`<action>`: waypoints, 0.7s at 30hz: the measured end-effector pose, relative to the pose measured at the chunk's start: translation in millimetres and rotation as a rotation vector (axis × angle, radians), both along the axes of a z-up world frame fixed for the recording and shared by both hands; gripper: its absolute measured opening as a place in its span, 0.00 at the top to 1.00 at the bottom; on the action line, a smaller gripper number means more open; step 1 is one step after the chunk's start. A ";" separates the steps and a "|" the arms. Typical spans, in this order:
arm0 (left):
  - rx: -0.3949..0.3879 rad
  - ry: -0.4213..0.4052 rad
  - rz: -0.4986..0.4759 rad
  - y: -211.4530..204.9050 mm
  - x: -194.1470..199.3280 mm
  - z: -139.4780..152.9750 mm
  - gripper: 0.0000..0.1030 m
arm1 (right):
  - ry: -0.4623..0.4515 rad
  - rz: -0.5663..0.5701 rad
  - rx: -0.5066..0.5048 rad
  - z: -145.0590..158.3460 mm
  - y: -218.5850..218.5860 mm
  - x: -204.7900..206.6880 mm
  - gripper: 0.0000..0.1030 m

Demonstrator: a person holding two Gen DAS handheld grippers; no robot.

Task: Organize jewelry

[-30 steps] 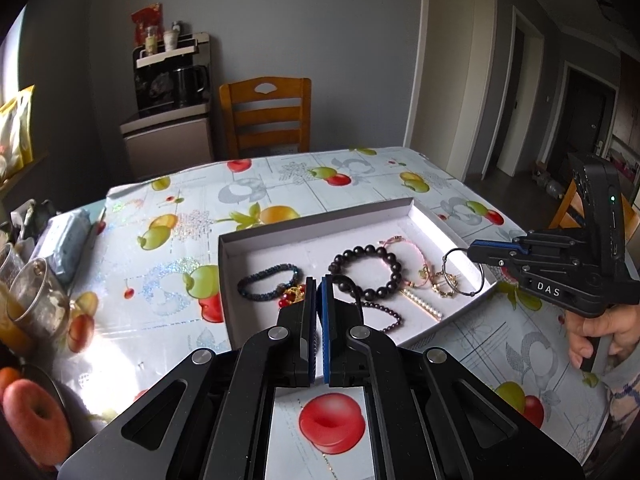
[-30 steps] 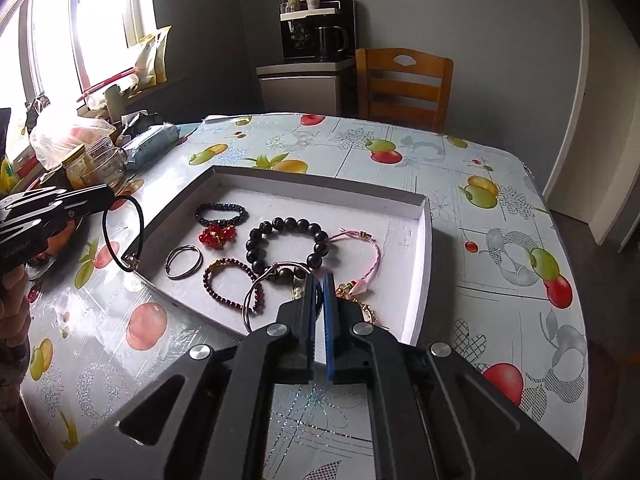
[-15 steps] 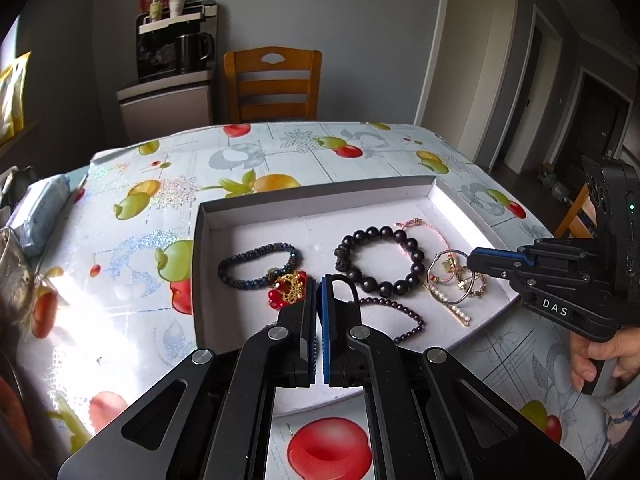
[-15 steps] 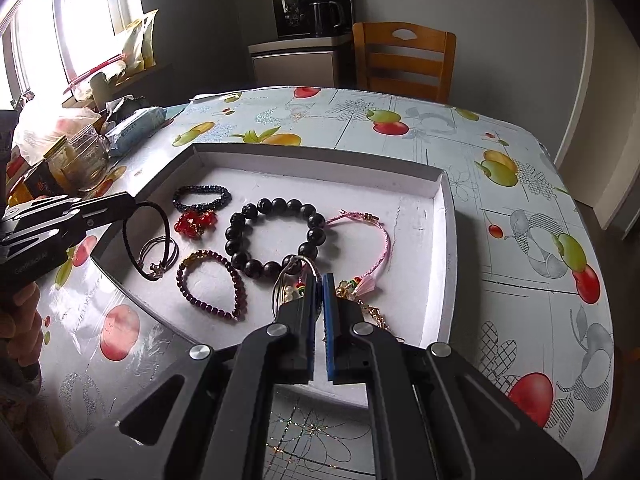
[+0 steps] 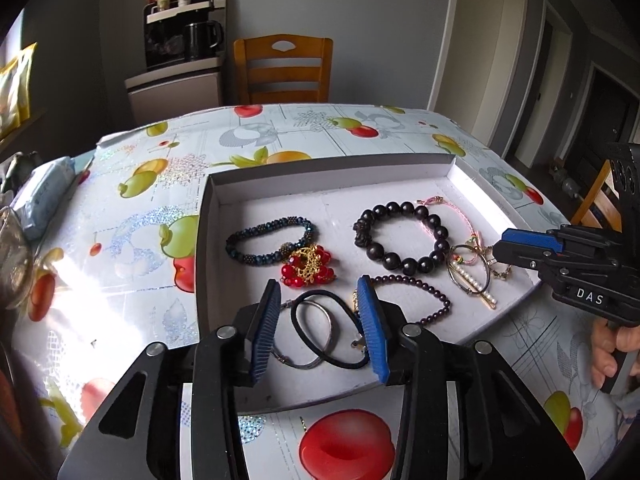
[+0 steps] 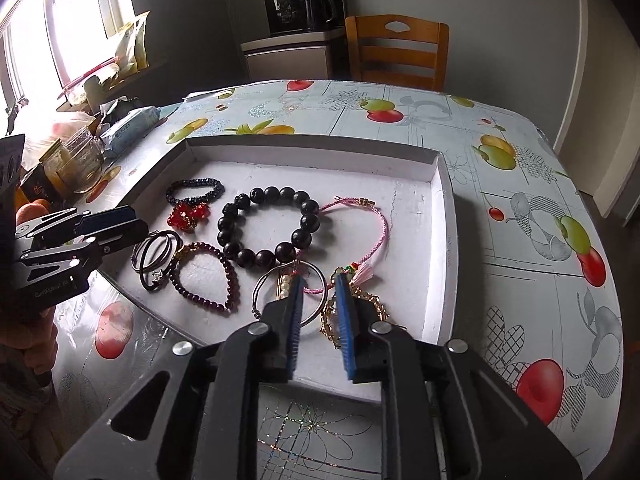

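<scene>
Left wrist view. White tray (image 5: 208,216) on a fruit-print tablecloth (image 5: 132,240), holding the jewelry. Left gripper (image 5: 319,322): jaws wide apart over the tray's near edge, gripping nothing. Lying flat between its blue pads (image 5: 264,320): black cord loop (image 5: 332,330) overlapping a thin silver bangle (image 5: 308,362). Beyond: blue beaded bracelet (image 5: 268,242), long axis left to right; red bead cluster (image 5: 308,266) touching its near side; large dark bead bracelet (image 5: 402,238); small purple bead strand (image 5: 432,300), long axis running toward the right; pink cord bracelet (image 5: 452,210); wire ring with pearl bar (image 5: 470,276). Right gripper (image 5: 498,247) enters from the right, tips just beside the wire ring. Wooden chair (image 5: 284,70) and cabinet with kettle (image 5: 176,80) behind the table; wipes pack (image 5: 44,196) at left.

Right wrist view. Right gripper (image 6: 318,312): jaws parted, nothing clamped; left pad lies over the wire ring (image 6: 276,276), right pad beside a gold chain (image 6: 376,304), partly hiding both. Pink cord bracelet (image 6: 380,228) runs near to far along the tray's right half. Left gripper (image 6: 120,226) at the tray's left edge, next to the cord loop and bangle (image 6: 154,254). Glass jar (image 6: 82,158) and wipes pack (image 6: 128,126) stand off the tray at left.
</scene>
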State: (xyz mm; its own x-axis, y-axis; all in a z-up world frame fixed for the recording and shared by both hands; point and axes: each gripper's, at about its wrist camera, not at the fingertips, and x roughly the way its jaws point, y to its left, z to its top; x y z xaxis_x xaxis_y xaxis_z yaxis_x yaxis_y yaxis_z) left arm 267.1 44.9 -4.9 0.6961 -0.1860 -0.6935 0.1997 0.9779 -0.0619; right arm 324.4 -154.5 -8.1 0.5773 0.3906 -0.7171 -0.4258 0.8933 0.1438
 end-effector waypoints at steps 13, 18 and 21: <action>0.057 -0.152 0.024 -21.0 -60.6 15.4 0.11 | -0.187 -0.054 0.070 25.5 -16.8 -67.0 0.37; 0.019 -0.195 0.052 -22.7 -85.3 17.5 0.09 | -0.256 -0.042 0.062 29.3 -13.5 -95.7 0.27; 0.019 -0.225 0.077 -23.6 -95.6 19.1 0.08 | -0.277 -0.046 0.073 30.0 -13.1 -107.5 0.25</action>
State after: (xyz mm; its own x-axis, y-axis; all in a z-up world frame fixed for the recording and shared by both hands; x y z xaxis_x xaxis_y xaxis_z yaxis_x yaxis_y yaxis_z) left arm 171.6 21.3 14.3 0.8450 -0.1148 -0.5224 0.1308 0.9914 -0.0062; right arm 216.9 -167.5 21.9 0.7657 0.4039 -0.5005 -0.4169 0.9043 0.0919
